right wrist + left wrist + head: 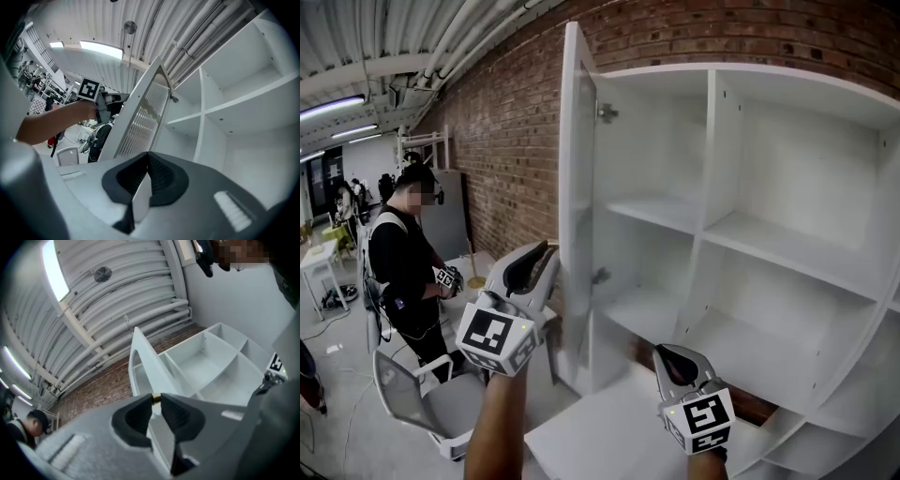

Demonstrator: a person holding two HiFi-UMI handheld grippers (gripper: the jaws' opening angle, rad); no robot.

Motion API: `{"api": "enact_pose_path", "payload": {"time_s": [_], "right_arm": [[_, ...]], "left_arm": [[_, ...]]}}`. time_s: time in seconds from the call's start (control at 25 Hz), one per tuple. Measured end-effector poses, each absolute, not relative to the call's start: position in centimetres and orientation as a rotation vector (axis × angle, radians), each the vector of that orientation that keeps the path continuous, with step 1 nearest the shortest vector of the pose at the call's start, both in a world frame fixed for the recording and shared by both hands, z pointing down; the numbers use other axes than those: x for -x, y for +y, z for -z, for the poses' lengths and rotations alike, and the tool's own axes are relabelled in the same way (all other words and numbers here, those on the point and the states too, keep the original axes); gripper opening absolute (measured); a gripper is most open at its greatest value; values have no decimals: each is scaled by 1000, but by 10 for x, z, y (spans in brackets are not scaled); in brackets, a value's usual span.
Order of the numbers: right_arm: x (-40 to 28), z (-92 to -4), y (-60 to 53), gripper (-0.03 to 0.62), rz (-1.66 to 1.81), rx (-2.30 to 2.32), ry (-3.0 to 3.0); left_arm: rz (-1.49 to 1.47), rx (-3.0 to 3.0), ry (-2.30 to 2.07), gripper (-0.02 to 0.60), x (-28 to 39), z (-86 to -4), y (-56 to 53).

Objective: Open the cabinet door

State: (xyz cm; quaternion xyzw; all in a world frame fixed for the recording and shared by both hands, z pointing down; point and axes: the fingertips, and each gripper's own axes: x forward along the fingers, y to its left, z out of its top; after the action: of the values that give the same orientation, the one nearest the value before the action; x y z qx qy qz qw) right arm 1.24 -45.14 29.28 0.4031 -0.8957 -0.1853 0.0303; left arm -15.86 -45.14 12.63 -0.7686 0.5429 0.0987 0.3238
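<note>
White door (575, 187) wide open, edge-on at the left of the cabinet (787, 187) against a brick wall (506, 141), left gripper (546, 251) jaws clenched on a small brass knob (156, 398) at its outer face, right gripper (663, 352) jaws pressed together on nothing, low before the shelves.

Cropped cabinet (787, 234), one unreadable speck
The cabinet runs off the head view's edge from 3 to 5 o'clock; the brass-coloured bit (155, 398) between the jaw tips of the left gripper (156, 402) is too small to identify.
</note>
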Motion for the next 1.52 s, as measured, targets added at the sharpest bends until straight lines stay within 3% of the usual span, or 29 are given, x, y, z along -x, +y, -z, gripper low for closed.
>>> {"api": "enact_pose_path", "payload": {"time_s": [0.56,1.52], "right_arm": [[62,-311,-434,5,575,-1090,-2828],[175,-300,-418,5,599,-850,-2960]], "left_arm": [[-144,1888,1603,3,250,-140,-445],[78,1897,1712,2,318,-211,-392]]}}
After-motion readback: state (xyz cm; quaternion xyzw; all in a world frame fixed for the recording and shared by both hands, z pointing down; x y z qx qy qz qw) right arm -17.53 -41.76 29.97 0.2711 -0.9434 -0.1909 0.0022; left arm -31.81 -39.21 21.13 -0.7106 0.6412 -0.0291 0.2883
